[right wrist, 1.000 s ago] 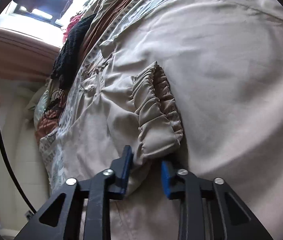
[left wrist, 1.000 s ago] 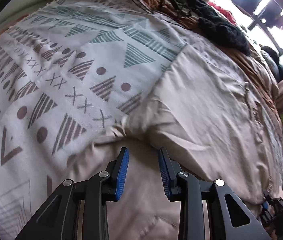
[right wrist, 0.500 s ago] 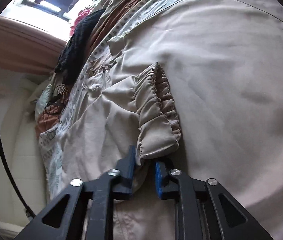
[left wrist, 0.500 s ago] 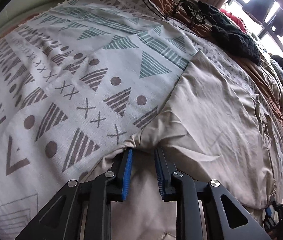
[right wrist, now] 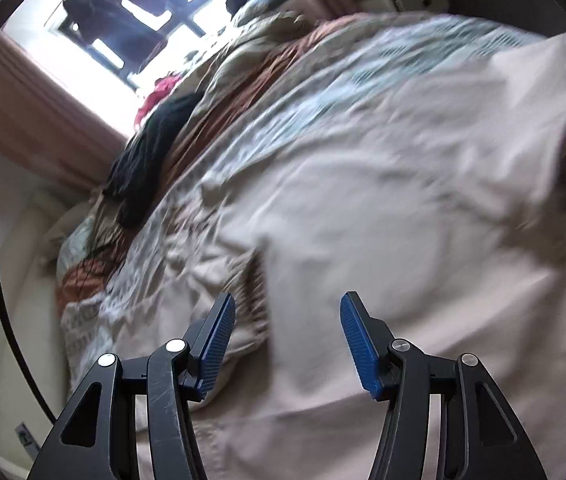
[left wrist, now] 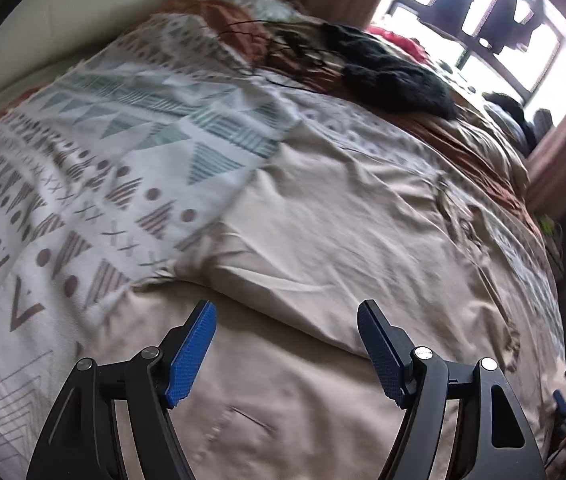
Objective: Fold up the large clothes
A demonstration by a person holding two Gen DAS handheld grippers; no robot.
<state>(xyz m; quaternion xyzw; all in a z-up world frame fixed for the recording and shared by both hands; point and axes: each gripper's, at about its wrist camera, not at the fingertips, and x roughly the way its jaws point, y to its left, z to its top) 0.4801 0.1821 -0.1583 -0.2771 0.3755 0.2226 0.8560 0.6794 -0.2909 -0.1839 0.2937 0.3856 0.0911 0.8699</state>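
Left gripper (left wrist: 287,344) spread wide above beige garment (left wrist: 323,240), jaws just opened, nothing between blue ribbed pads. Right gripper (right wrist: 287,340) likewise parted, jaws just opened, empty, over same cloth (right wrist: 403,220). Garment: soft, creased woven fabric, spread flat on bed, long axis running away from left camera toward window (left wrist: 483,20); folded edge just ahead of left pads. Beneath: white geometric-print bedspread (left wrist: 83,184). Beyond: rust blanket (left wrist: 463,140), black fuzzy knit (left wrist: 395,76). Right view blurred.

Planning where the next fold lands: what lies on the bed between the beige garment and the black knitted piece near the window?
In the left wrist view, between the beige garment and the black knitted piece lies patterned bedspread, then rumpled rust-brown fabric.
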